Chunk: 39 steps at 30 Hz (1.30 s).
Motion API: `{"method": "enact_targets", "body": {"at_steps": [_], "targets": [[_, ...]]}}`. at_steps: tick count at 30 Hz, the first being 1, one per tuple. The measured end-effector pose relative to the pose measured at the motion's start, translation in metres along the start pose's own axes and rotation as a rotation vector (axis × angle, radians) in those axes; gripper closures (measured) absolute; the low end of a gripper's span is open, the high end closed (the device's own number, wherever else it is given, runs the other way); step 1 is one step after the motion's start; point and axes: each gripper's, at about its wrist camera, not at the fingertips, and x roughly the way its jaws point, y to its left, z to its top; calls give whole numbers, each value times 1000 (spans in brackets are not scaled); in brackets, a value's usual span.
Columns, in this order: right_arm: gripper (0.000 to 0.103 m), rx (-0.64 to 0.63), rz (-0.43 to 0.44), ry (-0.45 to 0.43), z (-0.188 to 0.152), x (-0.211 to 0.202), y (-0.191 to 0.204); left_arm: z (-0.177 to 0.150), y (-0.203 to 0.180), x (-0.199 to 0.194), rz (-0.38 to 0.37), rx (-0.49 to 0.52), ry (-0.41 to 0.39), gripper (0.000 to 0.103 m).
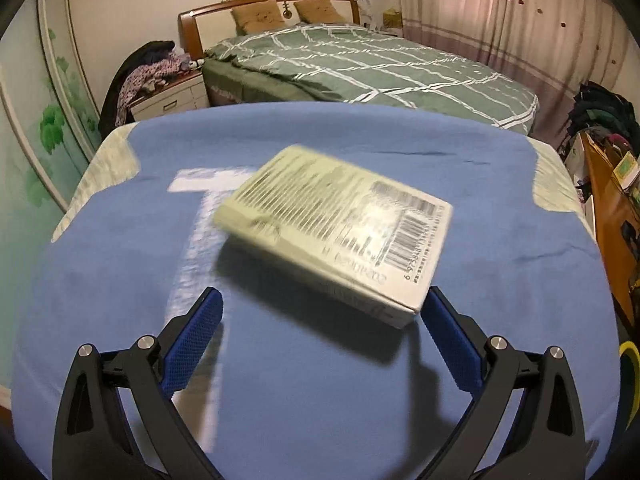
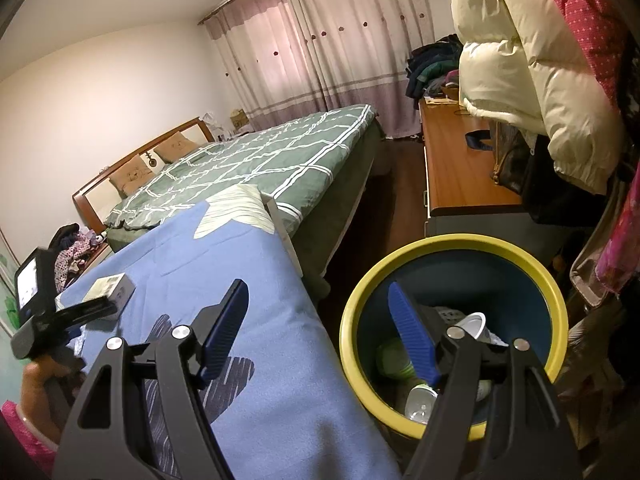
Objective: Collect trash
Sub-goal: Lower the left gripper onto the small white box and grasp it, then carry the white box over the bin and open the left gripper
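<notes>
A pale green carton with a barcode (image 1: 340, 232) lies on the blue cloth of the table (image 1: 320, 380), blurred by motion. My left gripper (image 1: 320, 304) is open, its blue fingers (image 1: 196, 344) on either side of the box's near end, the right finger close to its corner. In the right wrist view the same box (image 2: 112, 286) sits far left beside the left gripper. My right gripper (image 2: 316, 312) is open and empty, straddling the table edge and the yellow-rimmed blue bin (image 2: 360, 304), which holds a can (image 2: 420, 400) and cups.
A green-quilted bed (image 1: 360, 68) stands behind the table, a nightstand with clothes (image 1: 168, 92) at its left. A wooden dresser (image 2: 460, 168) and hanging coats (image 2: 540, 60) are right of the bin. Dark floor runs between bed and dresser.
</notes>
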Motion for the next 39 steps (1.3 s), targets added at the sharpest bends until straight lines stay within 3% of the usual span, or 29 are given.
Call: {"method": "enact_targets", "body": {"at_steps": [7, 11, 15, 18, 22, 34, 39], "targets": [[34, -5, -3, 0, 0, 0, 2, 0, 90, 1, 104, -93, -4, 5], [34, -13, -7, 0, 0, 2, 5, 5, 114, -3, 83, -135, -12, 5], [34, -13, -9, 1, 0, 2, 6, 15, 92, -16, -5, -83, -59, 5], [34, -12, -8, 0, 0, 2, 6, 27, 70, -7, -44, -47, -22, 5], [34, -14, -6, 3, 0, 2, 6, 46, 60, 13, -7, -43, 25, 5], [34, 12, 6, 29, -1, 7, 0, 80, 54, 61, -12, -44, 123, 5], [34, 3, 1, 27, -2, 6, 2, 91, 52, 72, -17, -50, 130, 28]]}}
